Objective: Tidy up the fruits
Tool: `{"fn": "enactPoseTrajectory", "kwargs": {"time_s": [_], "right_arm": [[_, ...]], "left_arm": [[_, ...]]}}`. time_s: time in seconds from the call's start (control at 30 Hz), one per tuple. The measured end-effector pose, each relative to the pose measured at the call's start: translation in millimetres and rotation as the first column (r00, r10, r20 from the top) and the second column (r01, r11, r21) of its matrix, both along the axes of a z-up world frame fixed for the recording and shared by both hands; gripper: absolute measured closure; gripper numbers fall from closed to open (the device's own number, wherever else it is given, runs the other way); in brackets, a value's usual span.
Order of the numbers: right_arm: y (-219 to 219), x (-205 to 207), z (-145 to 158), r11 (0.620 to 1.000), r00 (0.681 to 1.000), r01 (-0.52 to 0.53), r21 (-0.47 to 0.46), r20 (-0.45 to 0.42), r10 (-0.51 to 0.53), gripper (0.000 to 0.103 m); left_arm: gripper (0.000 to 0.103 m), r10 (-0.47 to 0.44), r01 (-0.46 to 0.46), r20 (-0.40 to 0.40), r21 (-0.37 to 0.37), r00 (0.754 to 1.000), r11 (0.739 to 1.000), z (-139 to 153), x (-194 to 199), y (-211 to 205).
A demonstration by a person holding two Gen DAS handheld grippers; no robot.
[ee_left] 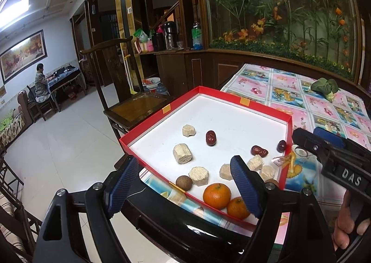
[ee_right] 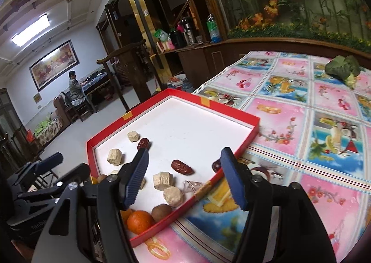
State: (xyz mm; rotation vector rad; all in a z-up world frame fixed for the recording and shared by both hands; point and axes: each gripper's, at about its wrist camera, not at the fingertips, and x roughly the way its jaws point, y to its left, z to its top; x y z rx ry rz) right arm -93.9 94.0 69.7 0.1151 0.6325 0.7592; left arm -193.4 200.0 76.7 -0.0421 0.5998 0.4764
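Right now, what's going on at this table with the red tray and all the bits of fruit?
A person holds a gripper in each hand over a red tray on a flowered tablecloth. The left gripper and right gripper are both open and hold nothing. Loose in the tray lie two oranges, red dates, pale chunks and a brown round fruit. Nothing looks sorted yet.

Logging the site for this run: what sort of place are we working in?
Likely a home's dining and living area: a table with a fruit-print tablecloth, a carved wooden chair, and a sideboard holding a thermos and bottles.
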Motion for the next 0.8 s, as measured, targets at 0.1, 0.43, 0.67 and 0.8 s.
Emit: {"fn": "enactPoseTrajectory", "kwargs": {"time_s": [0.1,0.43,0.67,0.8], "right_arm": [[-8.0,-13.3,3.1,1.000,0.999,0.013,0.000,0.032,-0.013,0.032],[-80.0,-89.9,48.2,0.981,0.974,0.166,0.099,0.136,-0.179,0.016],[-119.8,-174.1,86.8,0.949,0.890,0.267,0.168,0.333,-0.310,0.000],[-129.1,-198.8,86.4,0.920,0.859,0.297,0.256,0.350,-0.374,0.000]], "left_arm": [[0.018,-0.002,0.002,0.011,0.027,1.000,1.000,3.5,-6.3,-9.2],[0.018,-0.057,0.054,0.086,0.047,0.995,0.997,31.7,-52.4,-47.0],[0.007,-0.098,0.081,0.193,0.090,0.976,0.993,67.3,-108.9,-51.3],[0.000,-0.020,-0.002,0.246,0.088,0.969,0.996,80.3,-119.4,-44.5]]}}
